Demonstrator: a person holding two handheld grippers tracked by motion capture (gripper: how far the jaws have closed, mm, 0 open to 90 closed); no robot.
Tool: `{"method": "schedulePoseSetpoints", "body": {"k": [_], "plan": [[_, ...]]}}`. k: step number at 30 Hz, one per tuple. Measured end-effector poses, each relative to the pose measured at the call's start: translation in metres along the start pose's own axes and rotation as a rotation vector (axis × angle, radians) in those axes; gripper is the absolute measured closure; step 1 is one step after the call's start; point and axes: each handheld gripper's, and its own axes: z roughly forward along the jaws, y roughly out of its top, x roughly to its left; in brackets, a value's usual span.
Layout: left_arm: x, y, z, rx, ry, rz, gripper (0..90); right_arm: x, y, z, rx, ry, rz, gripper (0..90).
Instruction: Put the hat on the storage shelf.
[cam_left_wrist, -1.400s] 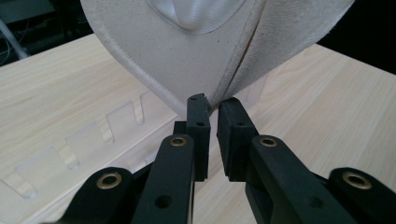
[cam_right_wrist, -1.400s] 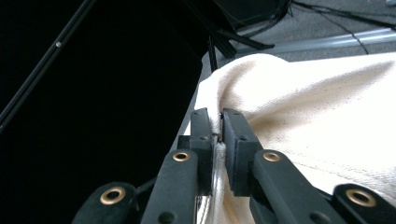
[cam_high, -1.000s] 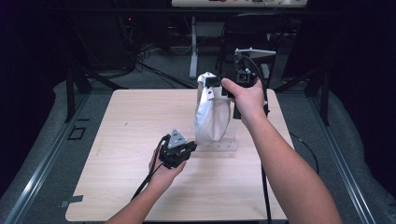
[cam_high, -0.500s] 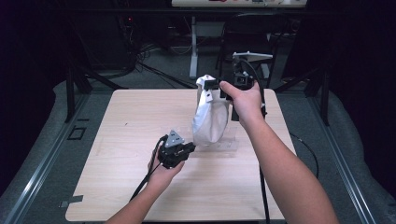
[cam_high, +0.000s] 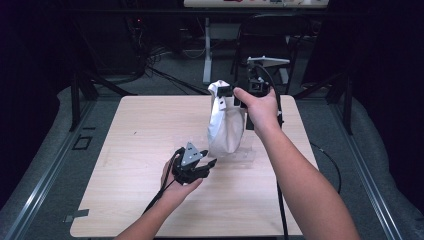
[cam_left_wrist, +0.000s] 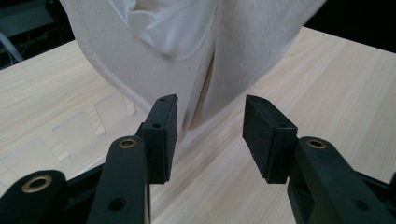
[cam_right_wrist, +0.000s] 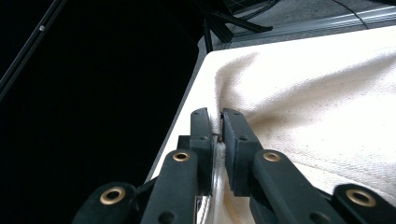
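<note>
Presently the right gripper (cam_high: 231, 97) pinches the white cloth bag (cam_high: 226, 131) hanging above the surface (cam_high: 135, 150), while the left gripper (cam_high: 210, 164), jaws just spread, has apparently let go; regrasping remains.

The off-white bag (cam_high: 226, 131) is coarse woven cloth, matt, with a stitched hem. The pale rectangular wooden surface (cam_high: 140, 150) shows smooth, faintly grained laminate. At its five o'clock lies a clear glossy plastic sheet (cam_high: 240, 157).

Black two-jaw tongs (cam_left_wrist: 210, 135) with brass-ringed screw holes, rectangular pads, trailing black cables.
</note>
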Motion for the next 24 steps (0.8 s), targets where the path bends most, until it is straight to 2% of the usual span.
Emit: {"method": "schedulePoseSetpoints", "body": {"k": [6,15,17,20,24], "plan": [[-0.001,0.007,0.004,-0.002,0.034,-0.007,61.8,0.003,-0.001,0.003,0.006,0.005,-0.007,83.2],[0.0,0.006,0.005,0.022,0.082,-0.002,79.4,0.005,-0.002,0.006,0.012,0.008,-0.008,83.1],[0.001,0.005,0.004,0.023,0.092,0.0,80.5,0.006,-0.003,0.007,0.015,0.011,-0.007,83.0],[0.002,0.003,0.003,0.024,0.104,-0.022,81.9,0.006,-0.004,0.008,0.022,0.016,-0.007,82.9],[-0.001,0.003,0.004,0.03,0.115,-0.013,82.7,0.009,-0.005,0.013,0.031,0.022,-0.009,81.6]]}}
